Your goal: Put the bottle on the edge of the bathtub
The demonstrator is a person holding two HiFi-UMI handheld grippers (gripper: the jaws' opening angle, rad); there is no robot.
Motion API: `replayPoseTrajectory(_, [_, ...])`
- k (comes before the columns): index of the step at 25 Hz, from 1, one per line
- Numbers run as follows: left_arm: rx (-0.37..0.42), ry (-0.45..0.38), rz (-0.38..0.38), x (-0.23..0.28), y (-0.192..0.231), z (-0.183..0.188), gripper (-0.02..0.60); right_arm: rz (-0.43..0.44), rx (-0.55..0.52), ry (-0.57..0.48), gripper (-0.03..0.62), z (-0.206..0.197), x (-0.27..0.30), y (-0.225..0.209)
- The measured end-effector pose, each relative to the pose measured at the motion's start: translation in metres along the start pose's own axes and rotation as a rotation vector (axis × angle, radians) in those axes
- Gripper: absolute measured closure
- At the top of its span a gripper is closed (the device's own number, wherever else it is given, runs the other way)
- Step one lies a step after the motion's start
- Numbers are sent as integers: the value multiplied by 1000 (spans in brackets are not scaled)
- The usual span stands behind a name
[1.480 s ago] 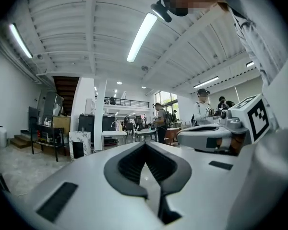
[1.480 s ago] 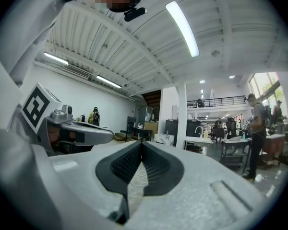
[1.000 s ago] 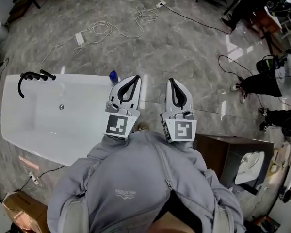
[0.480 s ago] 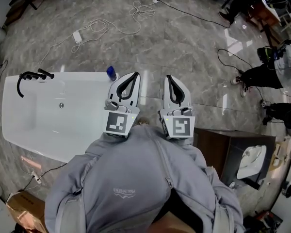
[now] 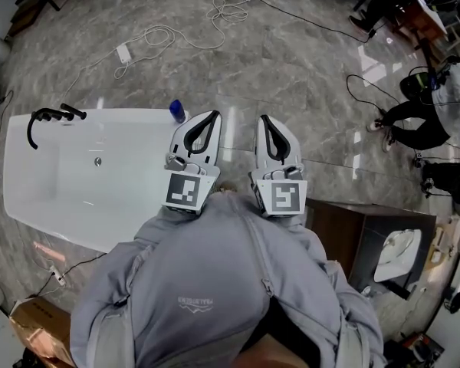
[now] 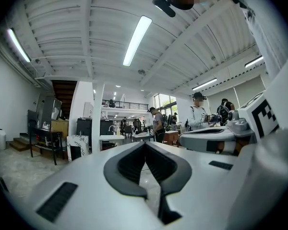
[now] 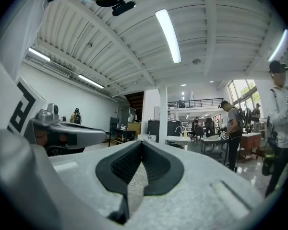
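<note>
Head cam is sitting above the person, looking steeply down: hoodie (image 5: 207, 282), left gripper (image 5: 211, 118) and right gripper (image 5: 265, 119) close under it, bathtub (image 5: 61, 198) at left, floor (image 5: 291, 60) well below. Gripper cams are riding low behind their own jaws, very near them, facing level (ceiling (image 6: 86, 37) is filling each top half). Both are sharing the white pillar (image 6: 97, 116) and balcony railing (image 6: 127, 104); each is catching the other gripper at its inner edge. Head view is sharing mainly the grippers with them.
</note>
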State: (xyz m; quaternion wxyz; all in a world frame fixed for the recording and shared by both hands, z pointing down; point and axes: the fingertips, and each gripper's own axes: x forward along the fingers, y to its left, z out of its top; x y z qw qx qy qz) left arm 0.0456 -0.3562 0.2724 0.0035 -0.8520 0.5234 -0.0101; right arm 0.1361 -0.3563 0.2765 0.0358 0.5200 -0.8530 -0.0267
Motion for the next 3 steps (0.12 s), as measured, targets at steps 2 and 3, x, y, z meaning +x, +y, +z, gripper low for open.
replayPoseTrajectory(2, [-2, -2, 1, 4, 1, -3, 575, 1, -2, 8, 591, -5, 3, -2])
replayPoseTrajectory(3, [-2, -4, 2, 6, 2, -4, 575, 1, -2, 12, 591, -7, 5, -4])
